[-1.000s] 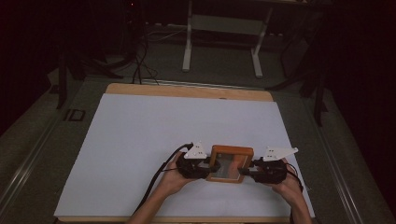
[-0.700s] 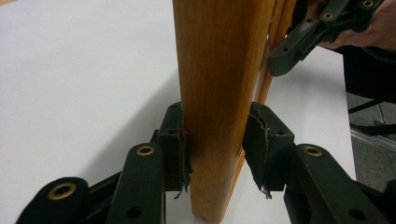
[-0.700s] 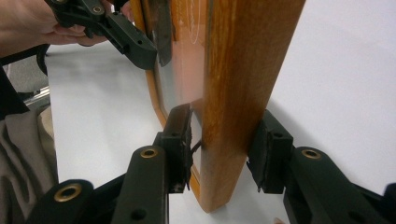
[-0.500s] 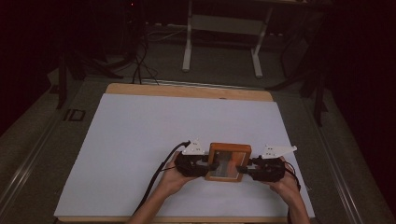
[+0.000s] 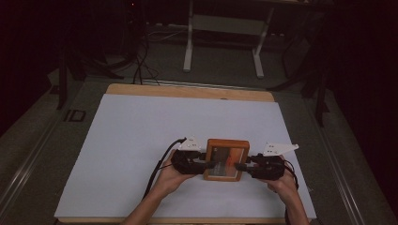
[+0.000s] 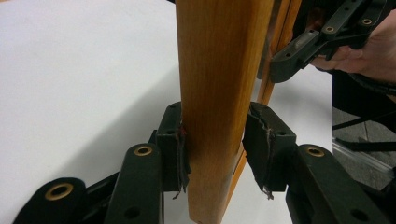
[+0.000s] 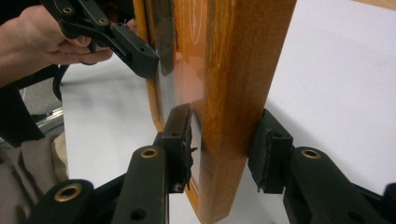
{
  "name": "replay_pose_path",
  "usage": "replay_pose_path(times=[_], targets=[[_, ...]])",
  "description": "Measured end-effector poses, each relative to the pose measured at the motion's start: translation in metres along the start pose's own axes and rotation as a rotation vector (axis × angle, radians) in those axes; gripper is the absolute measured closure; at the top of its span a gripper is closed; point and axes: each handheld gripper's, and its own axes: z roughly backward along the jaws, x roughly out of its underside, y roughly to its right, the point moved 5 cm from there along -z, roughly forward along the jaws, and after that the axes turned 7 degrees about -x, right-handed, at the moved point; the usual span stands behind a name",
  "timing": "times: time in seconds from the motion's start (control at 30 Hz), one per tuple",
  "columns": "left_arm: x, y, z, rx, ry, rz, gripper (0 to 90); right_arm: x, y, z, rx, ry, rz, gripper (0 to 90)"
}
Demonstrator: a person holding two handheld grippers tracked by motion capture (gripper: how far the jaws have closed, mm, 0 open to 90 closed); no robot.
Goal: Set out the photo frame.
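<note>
I am gripping a wooden frame (image 5: 227, 159) by its side rails: the left gripper (image 5: 199, 162) is clamping one rail between its jaws, the right gripper (image 5: 247, 166) the opposite one. The frame is sitting between them over the worktop (image 5: 141, 131). It looks stiff and light, its glazed face probably fragile, so the rails are the safest hold.

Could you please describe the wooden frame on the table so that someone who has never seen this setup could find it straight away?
Start at the white sheet that covers the wooden table, then go to its near edge, right of the middle. There the frame sits between two black claws, the left claw on one side and the right claw on the other. It is the one orange-brown thing on the sheet, with a picture panel inside.
</note>
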Motion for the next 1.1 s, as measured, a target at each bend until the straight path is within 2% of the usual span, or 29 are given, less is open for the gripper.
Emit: replay_pose_path(times=[0.1,0.57,1.1], targets=[[-0.002,0.000,0.007,-0.005,0.009,0.014,60.4,-0.004,-0.002,-0.001,-0.002,0.010,0.003,62.6],[-0.005,-0.006,0.025,-0.024,0.035,0.031,59.9,-0.021,-0.011,-0.008,0.000,0.050,0.019,62.4],[-0.006,-0.021,0.035,-0.047,0.039,0.054,59.2,-0.033,-0.008,-0.024,0.010,0.060,-0.014,61.5]])
